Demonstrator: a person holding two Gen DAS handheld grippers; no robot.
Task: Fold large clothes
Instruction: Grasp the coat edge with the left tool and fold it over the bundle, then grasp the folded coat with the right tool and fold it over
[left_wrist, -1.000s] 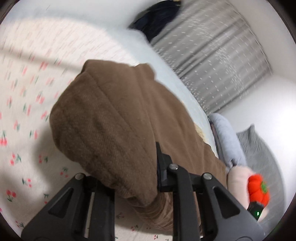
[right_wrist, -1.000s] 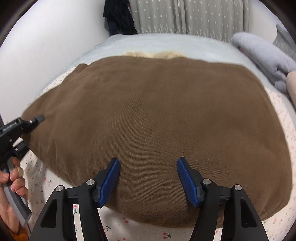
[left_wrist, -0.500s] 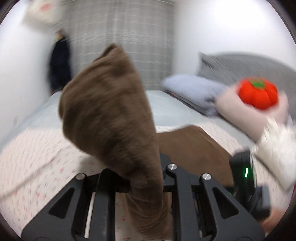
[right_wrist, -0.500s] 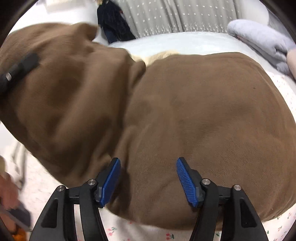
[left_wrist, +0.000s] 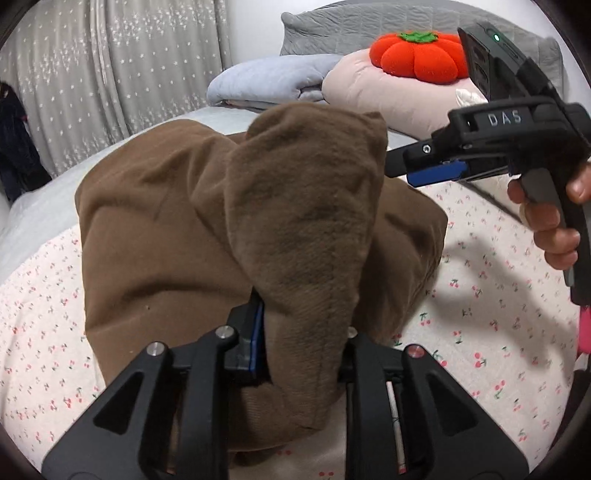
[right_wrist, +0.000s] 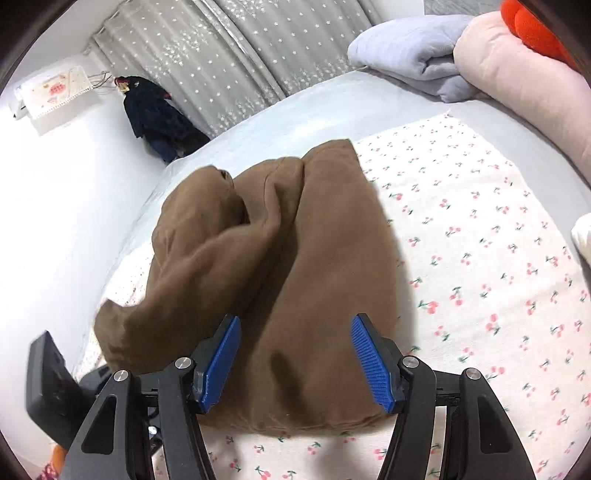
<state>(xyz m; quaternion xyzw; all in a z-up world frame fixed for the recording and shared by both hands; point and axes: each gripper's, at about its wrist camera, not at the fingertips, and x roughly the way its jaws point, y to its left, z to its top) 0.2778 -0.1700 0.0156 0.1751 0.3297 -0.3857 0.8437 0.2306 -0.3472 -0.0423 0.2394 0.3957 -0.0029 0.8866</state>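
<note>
A large brown garment (left_wrist: 177, 229) lies bunched on the cherry-print bed sheet (left_wrist: 491, 332). My left gripper (left_wrist: 301, 343) is shut on a fold of it and holds that fold up over the rest of the cloth. In the right wrist view the brown garment (right_wrist: 295, 280) lies in thick folds, its near edge between my right gripper's blue pads. My right gripper (right_wrist: 295, 362) is open and empty just above it. The right gripper (left_wrist: 436, 173) also shows in the left wrist view, held in a hand at the right.
A folded grey blanket (right_wrist: 406, 51), a pink pillow (right_wrist: 524, 85) and an orange pumpkin cushion (left_wrist: 417, 59) lie at the bed's head. Grey star-print curtains (left_wrist: 110, 66) hang behind. Dark clothes (right_wrist: 155, 118) hang by the white wall at the left.
My left gripper has carried the held fold across over the garment, toward the right gripper. The flat spread garment is now bunched into thick folds. My right gripper has stayed open.
</note>
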